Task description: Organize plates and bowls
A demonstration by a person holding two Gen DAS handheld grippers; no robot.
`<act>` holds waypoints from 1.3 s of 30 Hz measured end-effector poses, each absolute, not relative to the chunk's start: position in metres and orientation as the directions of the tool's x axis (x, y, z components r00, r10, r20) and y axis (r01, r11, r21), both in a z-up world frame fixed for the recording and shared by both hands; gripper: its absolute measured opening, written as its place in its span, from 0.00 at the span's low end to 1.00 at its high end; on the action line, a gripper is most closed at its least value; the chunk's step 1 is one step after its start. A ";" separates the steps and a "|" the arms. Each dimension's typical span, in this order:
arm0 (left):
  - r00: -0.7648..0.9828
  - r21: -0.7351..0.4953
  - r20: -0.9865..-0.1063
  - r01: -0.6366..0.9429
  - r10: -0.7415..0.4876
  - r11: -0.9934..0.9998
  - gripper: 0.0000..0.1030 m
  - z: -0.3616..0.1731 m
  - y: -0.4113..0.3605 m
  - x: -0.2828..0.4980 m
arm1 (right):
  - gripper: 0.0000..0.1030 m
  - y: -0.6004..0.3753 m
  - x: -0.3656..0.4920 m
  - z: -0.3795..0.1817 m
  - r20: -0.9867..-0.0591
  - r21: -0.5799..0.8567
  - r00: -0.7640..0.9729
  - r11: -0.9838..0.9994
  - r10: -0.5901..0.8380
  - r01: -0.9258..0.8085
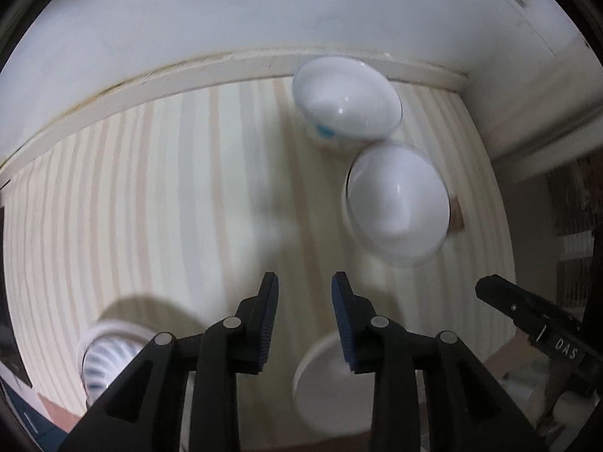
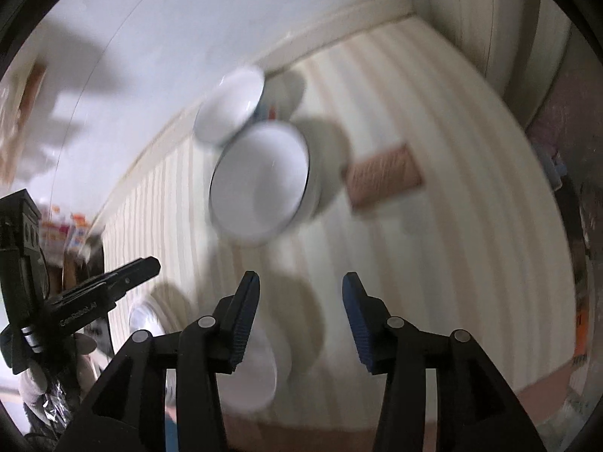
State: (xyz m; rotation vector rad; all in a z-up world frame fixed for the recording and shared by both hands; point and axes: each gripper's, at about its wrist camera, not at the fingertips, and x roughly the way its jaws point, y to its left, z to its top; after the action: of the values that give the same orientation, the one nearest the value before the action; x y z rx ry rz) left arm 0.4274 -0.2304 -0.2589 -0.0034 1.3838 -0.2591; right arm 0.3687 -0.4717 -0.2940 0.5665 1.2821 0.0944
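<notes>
Striped surface [image 1: 150, 188] against white wall [image 1: 226, 11]. Two white bowls [image 1: 397, 213] lay ahead-right of left gripper [image 1: 305, 290], jaws parted, empty. Right gripper [image 2: 300, 286] wide, empty. Blurred white plate [image 1: 328, 388] beneath, partly hidden.

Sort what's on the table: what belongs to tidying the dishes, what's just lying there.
For the job: far bowl, near bowl, plate, striped dish.
Lying about: brown mat, clutter beyond the table edge.

"DAS" on right gripper [image 1: 527, 320]; "GenRobot.AI" on left gripper [image 2: 98, 301].
</notes>
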 end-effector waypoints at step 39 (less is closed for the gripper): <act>0.080 -0.140 -0.982 0.308 -0.173 0.941 0.14 -0.292 -0.287 0.463 | 0.12 -0.448 0.436 -0.330 -0.904 0.407 0.245 0.882 0.352 0.237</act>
State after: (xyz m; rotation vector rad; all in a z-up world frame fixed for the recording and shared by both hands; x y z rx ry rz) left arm 0.4634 -0.2873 -0.2918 0.1135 1.4471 -0.3609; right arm 0.4363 -0.4480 -0.3298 0.5242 1.3393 0.0831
